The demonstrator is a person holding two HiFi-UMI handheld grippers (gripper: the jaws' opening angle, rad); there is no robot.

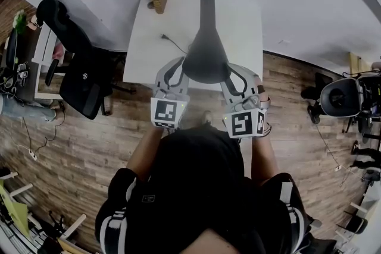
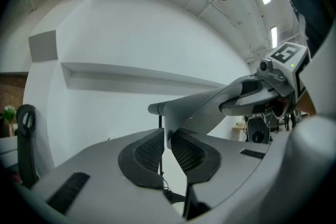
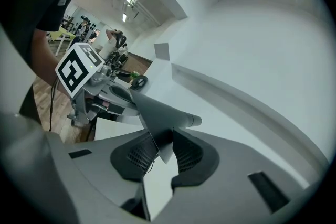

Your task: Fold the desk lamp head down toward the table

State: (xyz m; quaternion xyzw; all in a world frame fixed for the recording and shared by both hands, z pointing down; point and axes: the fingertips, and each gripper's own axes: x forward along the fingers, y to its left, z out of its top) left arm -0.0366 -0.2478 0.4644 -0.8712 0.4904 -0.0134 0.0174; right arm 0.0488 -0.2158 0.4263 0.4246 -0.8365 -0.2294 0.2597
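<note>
two tools (image 1: 180, 66) (image 1: 231, 72) pinch the lamp head (image 1: 206, 38), narrow end pointing away.

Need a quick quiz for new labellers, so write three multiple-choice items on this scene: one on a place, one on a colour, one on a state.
1. Where does the black office chair stand?
A. on the floor, left of the table in the head view
B. on the table
C. right of the table

2. What colour is the table top?
A. black
B. white
C. green

3. How is the left tool set?
A. wide open and empty
B. shut on a cup
C. shut on the lamp head

Answers:
1 A: the chair sits on the wood floor off the table's left edge.
2 B: the top is plain white.
3 C: its pads pinch the lamp head's thin rim.
</note>
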